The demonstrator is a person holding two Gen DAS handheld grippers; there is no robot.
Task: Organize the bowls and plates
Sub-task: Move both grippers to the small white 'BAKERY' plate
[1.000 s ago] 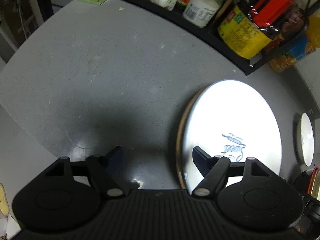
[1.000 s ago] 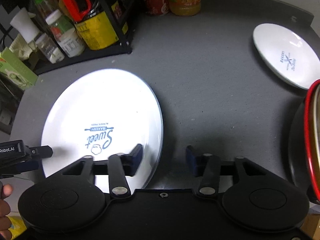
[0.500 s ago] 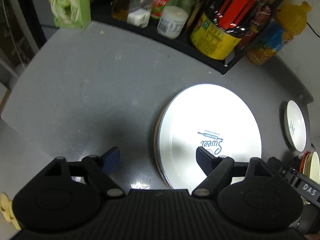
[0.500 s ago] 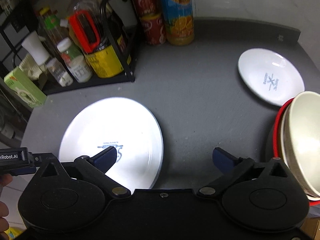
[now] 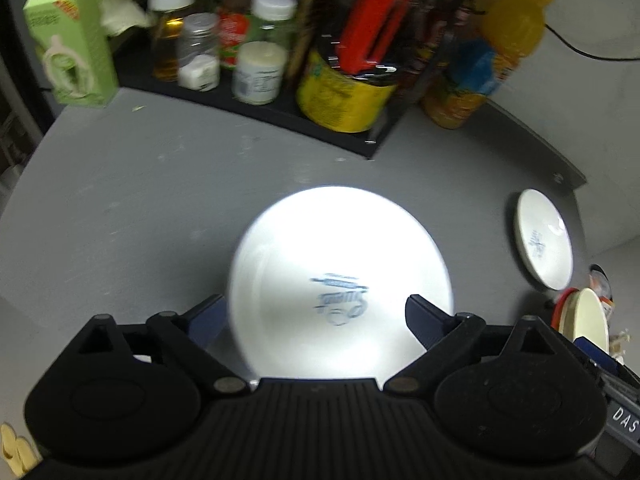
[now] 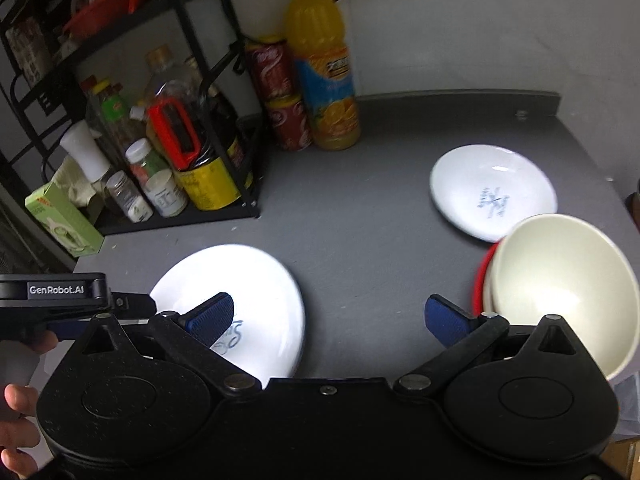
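In the left wrist view, the left claw (image 5: pixel 314 314) is hanging above the grey counter (image 5: pixel 160 200) with its jaws spread wide; they have just been opening, and nothing is pinched between them. The large white plate (image 5: pixel 340 260) with blue print is lying flat on the counter below, showing between the two blue pads and touched by neither. A smaller white plate (image 5: pixel 544 238) is sitting well apart at the right edge, and nearer the camera a cream bowl (image 5: pixel 590 316) with a red rim behind it is peeking out. Along the back a black rack (image 5: pixel 260 106) is holding jars and bottles, with a green carton (image 5: pixel 70 44) at its left and an orange juice bottle (image 5: pixel 496 56) at its right.

In the right wrist view, the right claw (image 6: pixel 328 316) is also standing fully spread with nothing gripped; its jaws have just been opening. The large white plate (image 6: pixel 260 284) is resting on the counter (image 6: pixel 360 220) under the left pad, the small plate (image 6: pixel 492 190) is lying farther back on the right, and the cream bowl (image 6: pixel 560 276) is sitting just beside the right pad, nested in a red-rimmed one. The left claw's body (image 6: pixel 56 292) and the person's fingers (image 6: pixel 16 396) are showing at the left edge.
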